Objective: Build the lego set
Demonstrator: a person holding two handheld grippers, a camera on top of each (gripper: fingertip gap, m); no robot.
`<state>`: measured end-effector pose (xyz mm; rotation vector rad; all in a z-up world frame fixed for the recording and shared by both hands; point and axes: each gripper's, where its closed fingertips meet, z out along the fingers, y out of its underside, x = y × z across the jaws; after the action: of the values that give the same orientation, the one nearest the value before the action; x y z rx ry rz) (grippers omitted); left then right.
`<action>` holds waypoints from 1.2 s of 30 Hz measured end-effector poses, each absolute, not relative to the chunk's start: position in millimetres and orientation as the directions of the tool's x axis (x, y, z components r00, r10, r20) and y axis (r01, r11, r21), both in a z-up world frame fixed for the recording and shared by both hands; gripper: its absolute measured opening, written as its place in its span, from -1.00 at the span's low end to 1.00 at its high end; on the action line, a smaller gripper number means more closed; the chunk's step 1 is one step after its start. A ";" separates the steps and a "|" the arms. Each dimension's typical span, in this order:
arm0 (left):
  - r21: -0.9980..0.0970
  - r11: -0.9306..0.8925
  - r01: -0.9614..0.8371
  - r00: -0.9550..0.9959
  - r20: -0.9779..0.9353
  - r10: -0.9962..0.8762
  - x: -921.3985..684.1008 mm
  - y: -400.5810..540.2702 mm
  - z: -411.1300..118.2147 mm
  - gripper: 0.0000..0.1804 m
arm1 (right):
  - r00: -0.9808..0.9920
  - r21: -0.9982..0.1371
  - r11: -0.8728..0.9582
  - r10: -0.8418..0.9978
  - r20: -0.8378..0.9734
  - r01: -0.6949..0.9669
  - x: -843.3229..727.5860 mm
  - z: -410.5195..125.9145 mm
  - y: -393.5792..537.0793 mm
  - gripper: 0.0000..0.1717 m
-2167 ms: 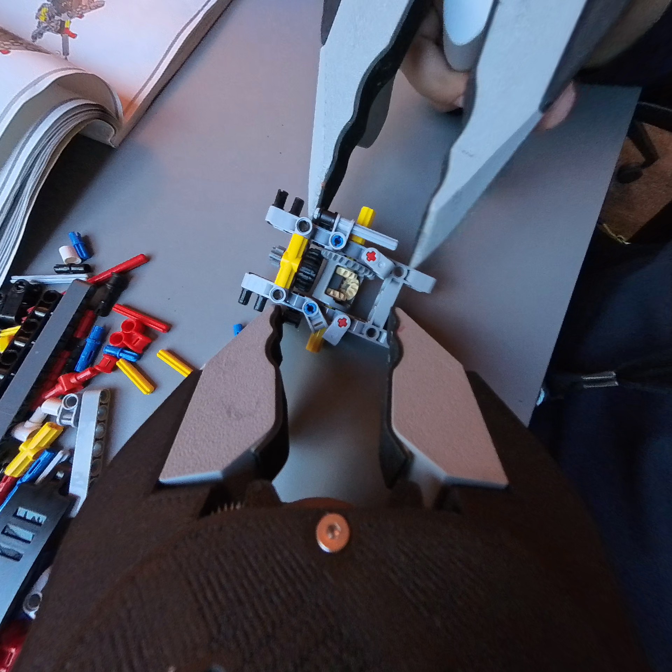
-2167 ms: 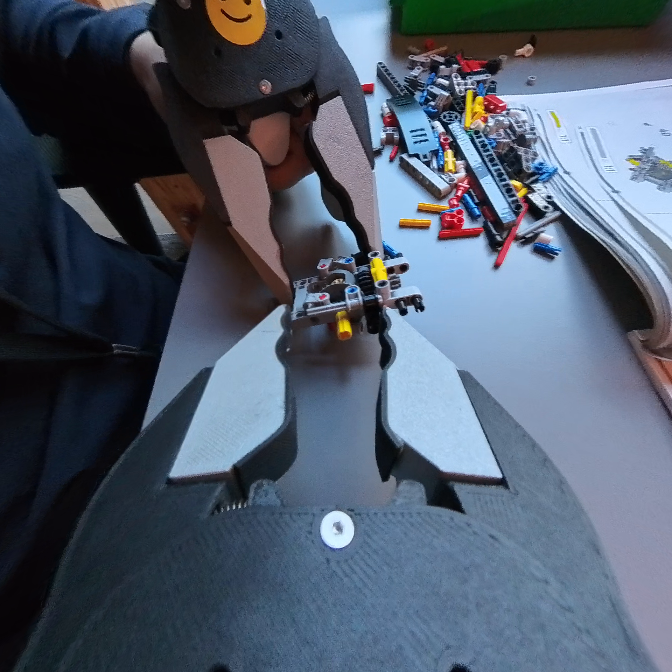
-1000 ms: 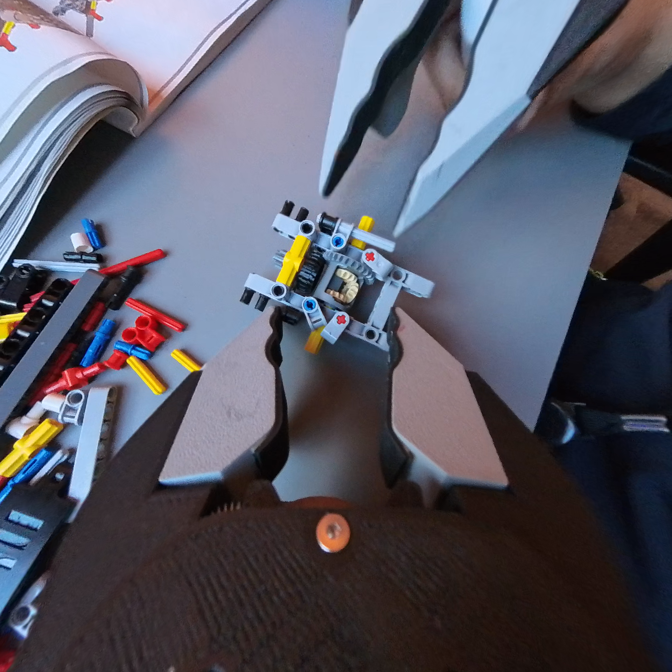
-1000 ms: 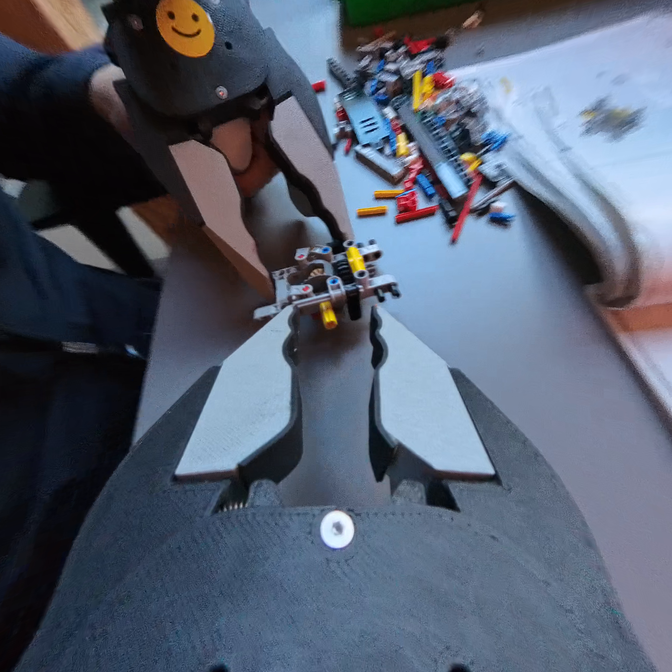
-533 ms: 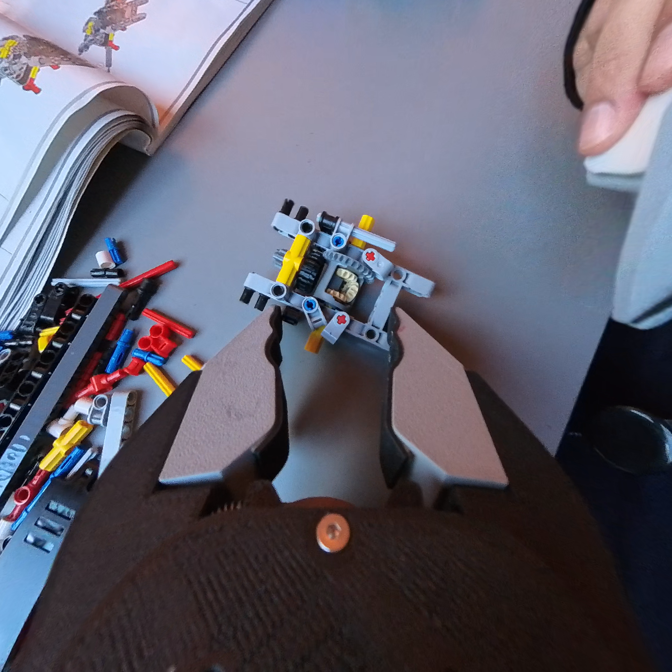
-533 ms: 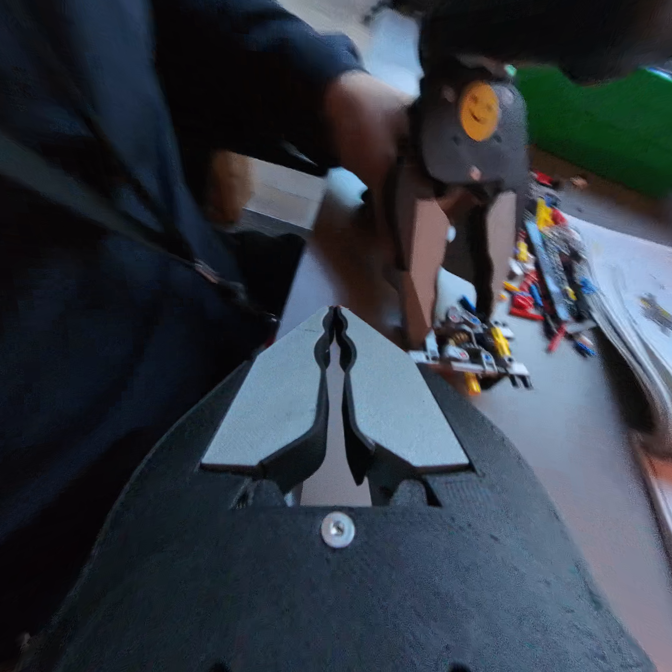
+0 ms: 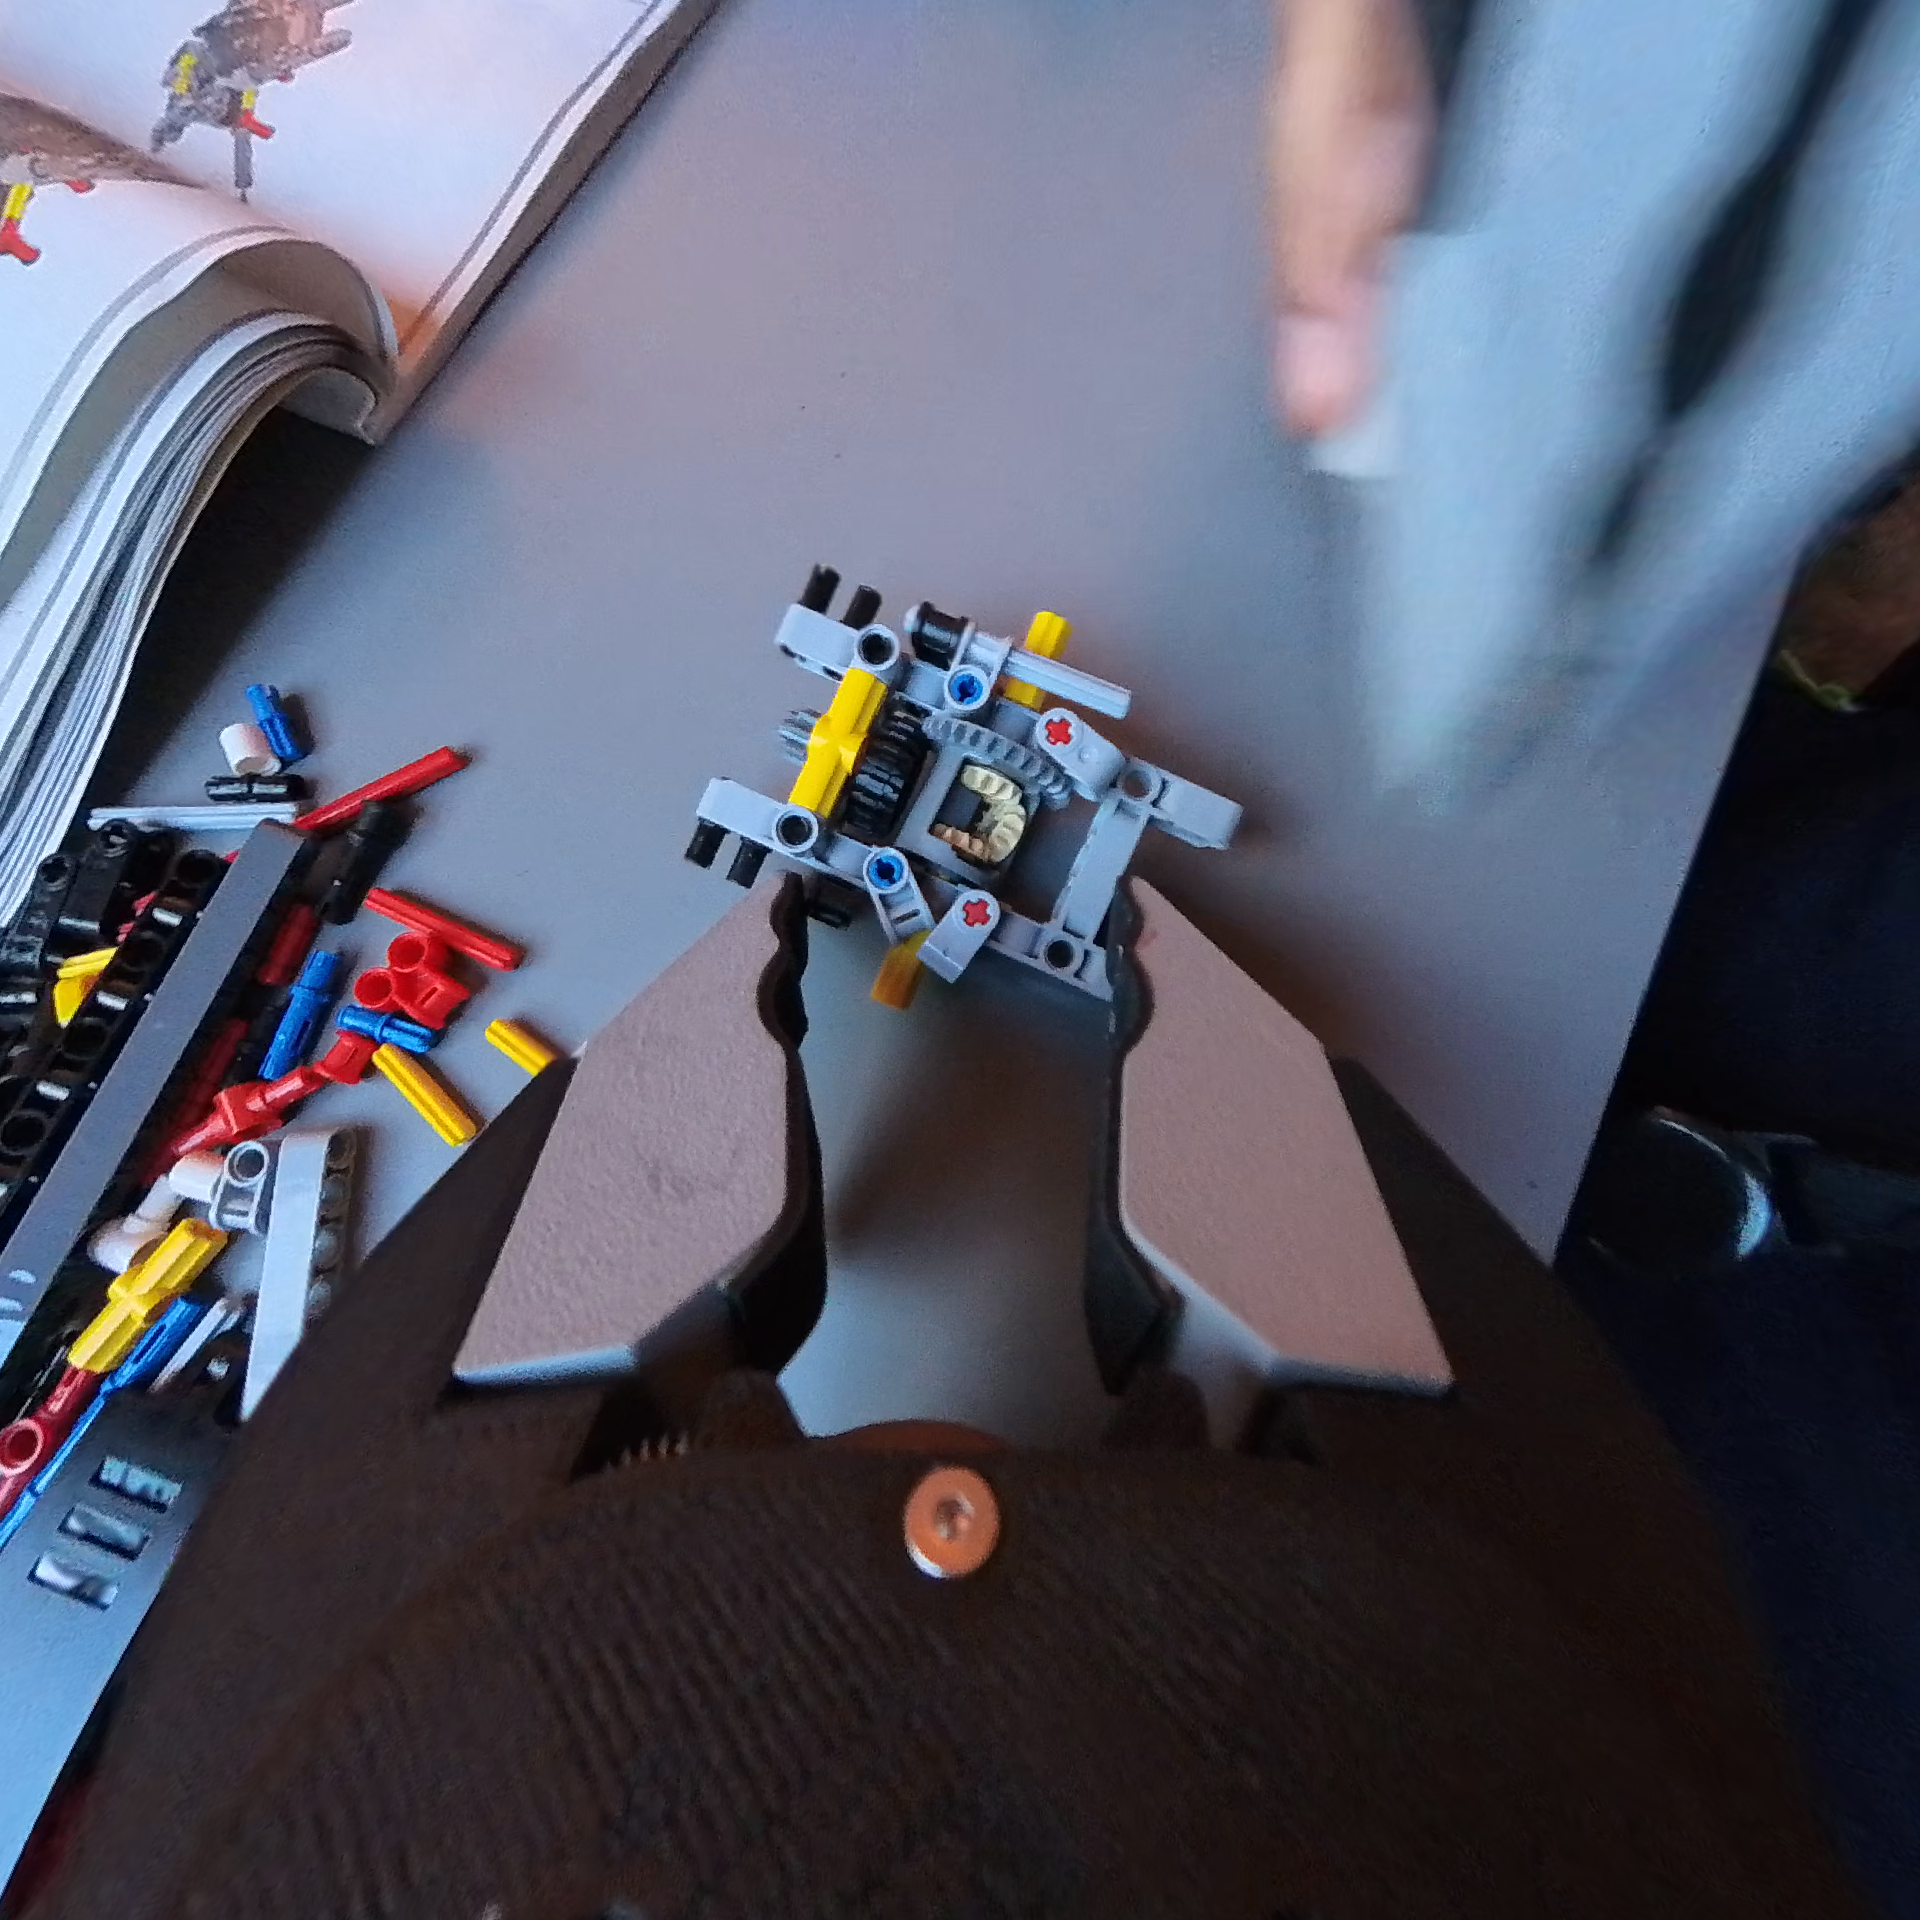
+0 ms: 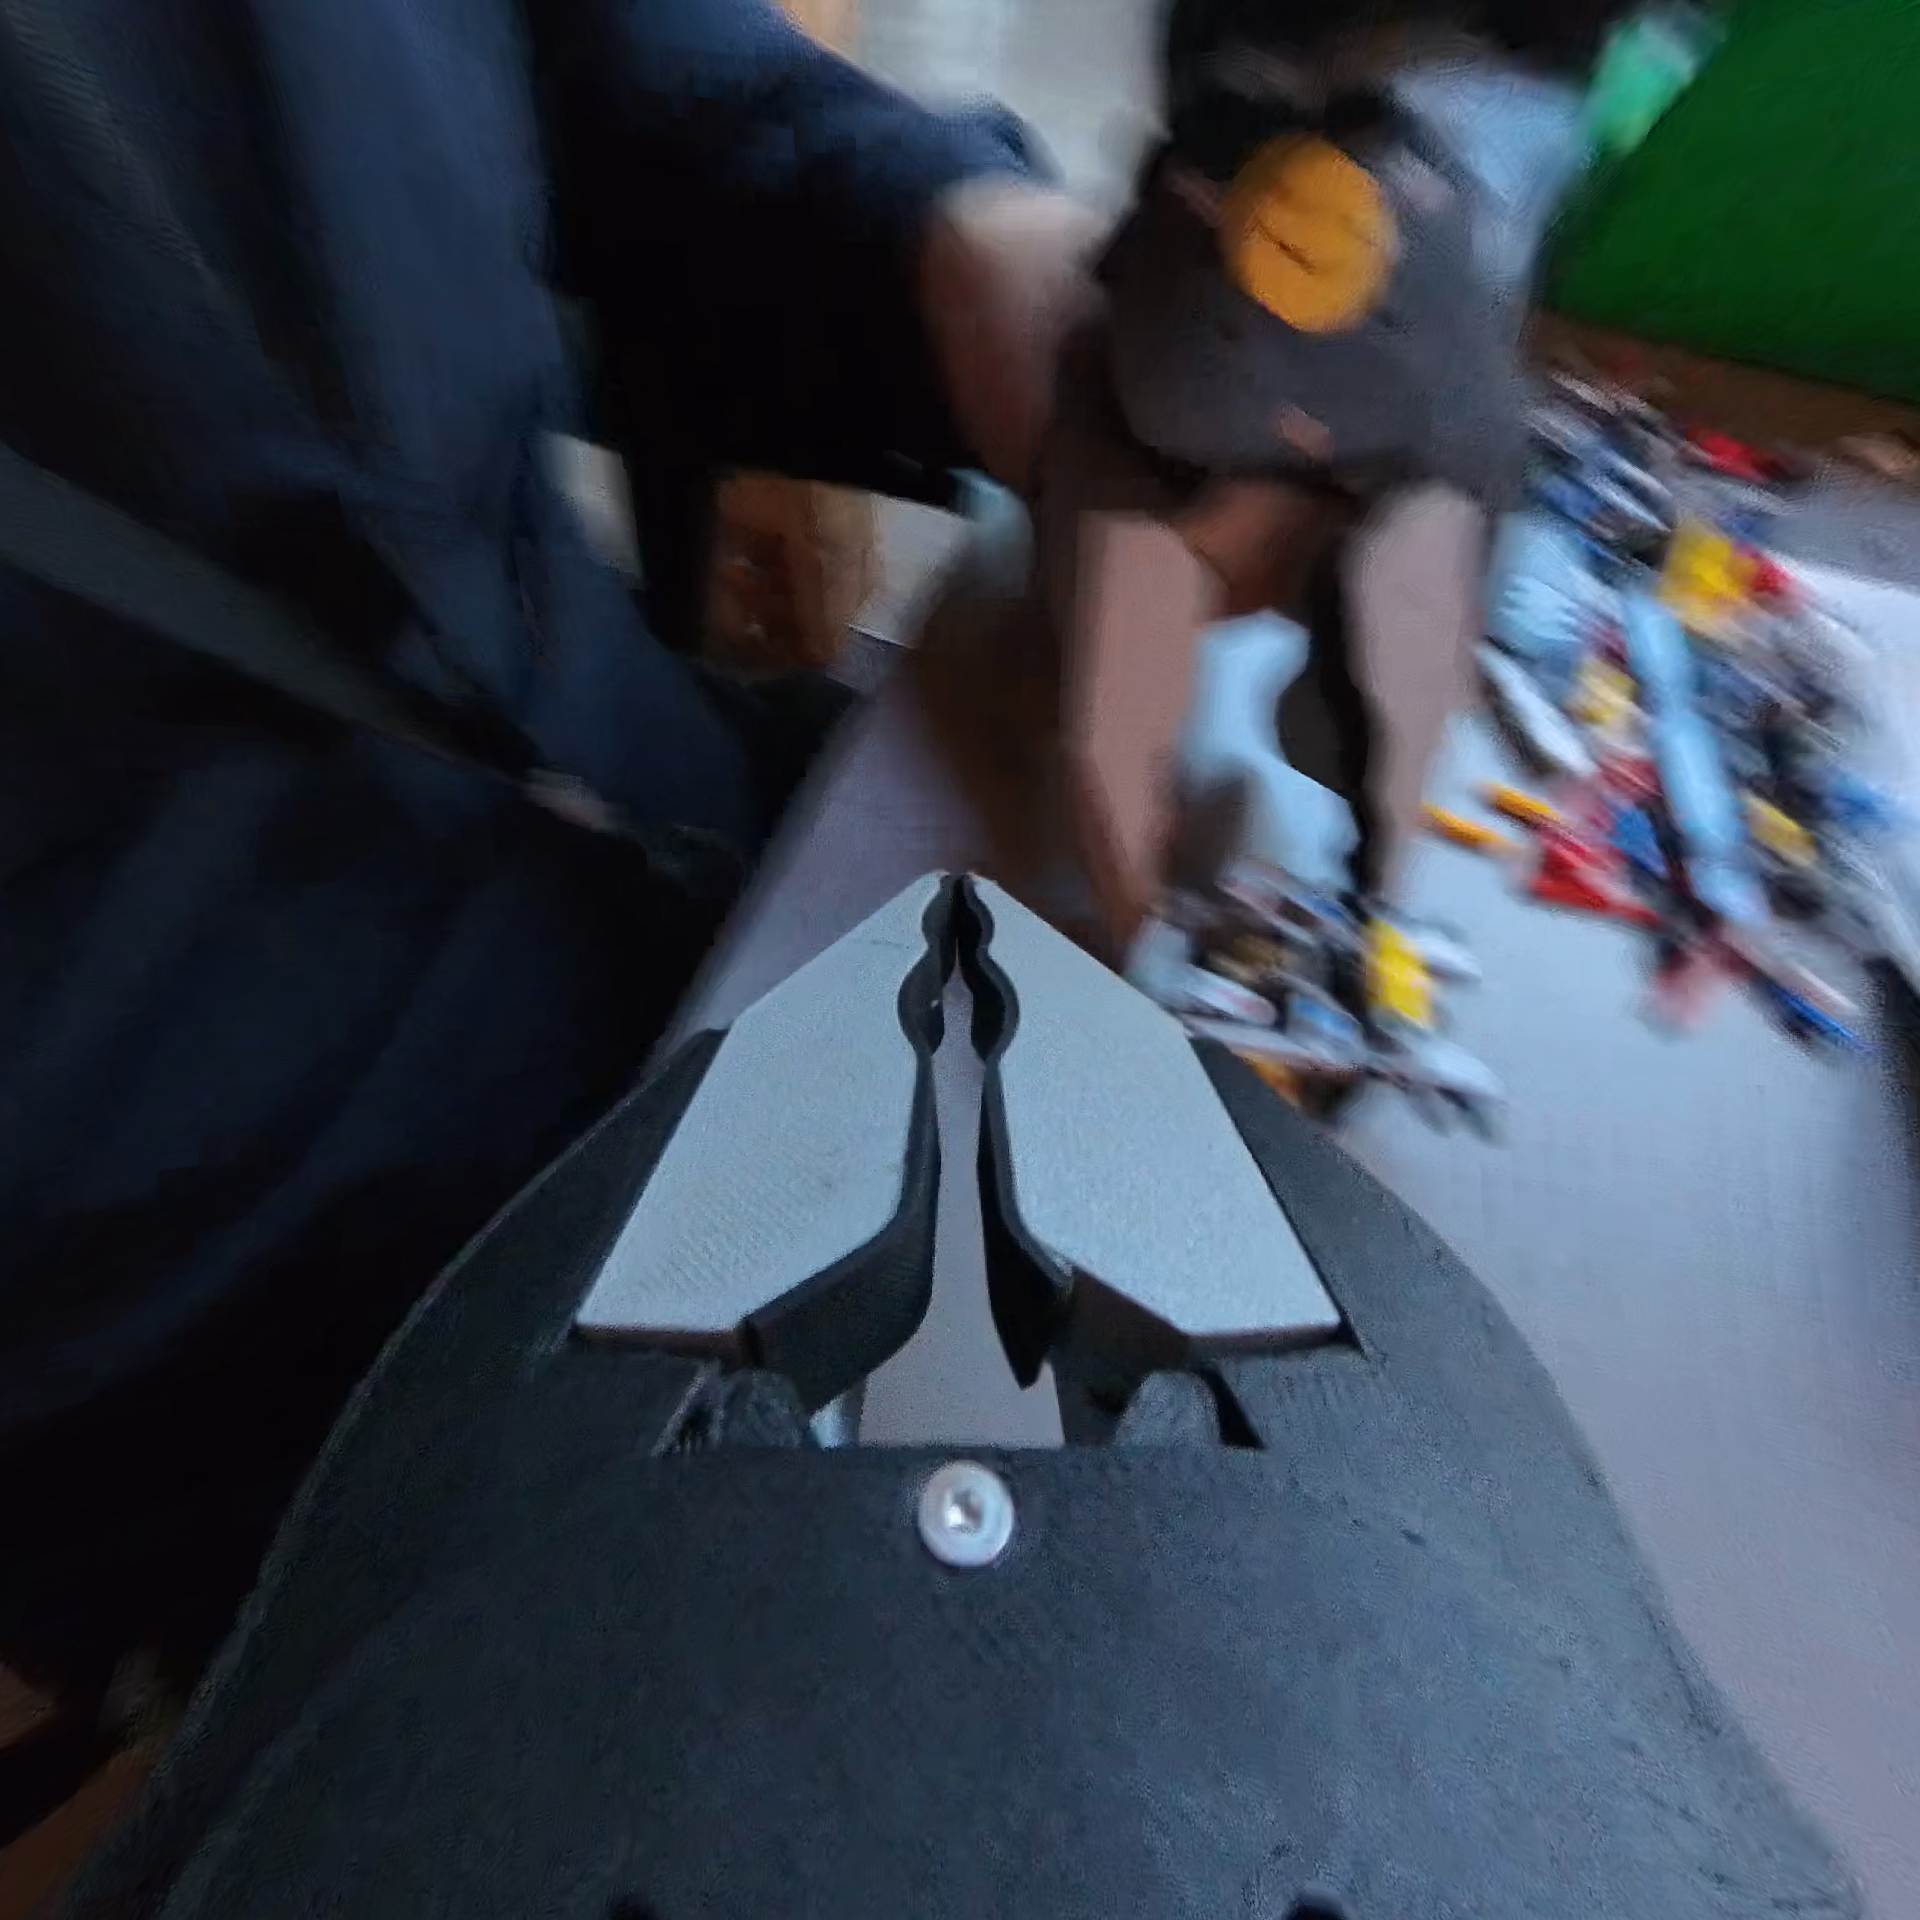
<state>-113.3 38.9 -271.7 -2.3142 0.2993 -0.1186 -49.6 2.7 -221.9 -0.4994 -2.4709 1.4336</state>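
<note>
An open instruction booklet [image 7: 156,343] lies at the far left of the grey table [image 7: 831,364], printed model drawings on its page. Beside it sprawls a heap of loose building pieces [image 7: 197,997]. The left gripper [image 7: 956,925] clamps the grey-and-yellow gear assembly [image 7: 956,790] mid-table, both fingertips against its near beam. The right gripper [image 8: 956,883], fingers together on nothing, hangs off to the side; its view is heavily smeared.

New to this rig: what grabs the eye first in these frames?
The grey brick assembly with yellow parts, black and tan gears, mid-table, its near edge gripped between the left tongs. Next, the bright scatter of loose bricks at left below an open instruction book. The right tongs are shut on nothing, off the assembly's side.
</note>
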 end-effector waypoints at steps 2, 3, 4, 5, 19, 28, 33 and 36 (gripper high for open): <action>-0.723 -0.664 -0.191 0.970 -0.034 -0.242 -114.5 38.9 -271.7 -0.37 | -0.737 -0.807 0.523 0.653 0.174 0.273 -97.7 -242.6 50.9 -1.00; -0.724 -0.663 -0.190 0.969 -0.029 -0.245 -113.7 38.4 -271.5 -0.37 | -0.728 -0.819 0.495 0.670 0.148 0.290 -99.2 -238.7 56.0 -1.00; -0.725 -0.665 -0.179 0.971 -0.020 -0.240 -114.0 38.2 -271.5 -0.37 | -0.760 -0.837 0.468 0.642 0.100 0.285 -91.8 -230.6 51.2 -1.00; -0.725 -0.668 -0.167 0.973 -0.011 -0.232 -115.0 38.1 -271.4 -0.37 | -0.805 -0.869 0.433 0.588 0.071 0.240 -81.2 -219.4 41.7 -1.00; -0.725 -0.667 -0.173 0.971 -0.012 -0.239 -113.6 37.6 -271.4 -0.37 | -0.761 -0.804 0.519 0.634 0.134 0.291 -92.8 -243.2 51.5 -1.00; -0.725 -0.665 -0.180 0.972 -0.026 -0.235 -114.6 37.8 -271.3 -0.37 | -0.731 -0.904 0.349 0.680 0.063 0.247 -95.7 -218.8 53.7 -1.00; -0.725 -0.666 -0.175 0.972 -0.020 -0.234 -114.8 37.8 -271.2 -0.37 | -0.712 -0.843 0.435 0.696 0.090 0.318 -100.2 -243.6 53.2 -1.00; -0.725 -0.667 -0.170 0.972 -0.012 -0.234 -114.8 37.7 -271.1 -0.37 | -0.699 -0.836 0.482 0.692 0.180 0.261 -99.6 -238.7 51.9 -1.00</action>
<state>-114.8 37.7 -271.1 -2.3150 0.2811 -0.1037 -99.6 51.9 -238.7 -0.7873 -2.2273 1.1339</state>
